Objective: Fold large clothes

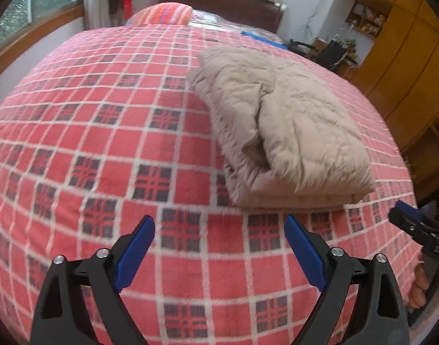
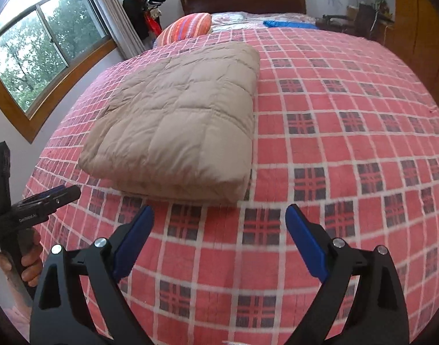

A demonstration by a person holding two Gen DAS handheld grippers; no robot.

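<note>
A red checked blanket (image 2: 334, 149) with dark plaid squares covers the bed. Near the dark wooden headboard (image 2: 242, 0) lies an orange striped pillow (image 2: 187, 27), with a blue item (image 2: 288, 24) beside it. A wood-framed window (image 2: 32, 54) shows trees on one side, yellow wooden cabinets (image 1: 406, 57) stand on the other

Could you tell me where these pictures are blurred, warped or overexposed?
Left wrist view: the blanket is smeared by motion, sharper at the fingers; fisheye bulges the bed. Right wrist view: blur across the checks below the jacket; the window bows, and its top corner is blown out.
</note>
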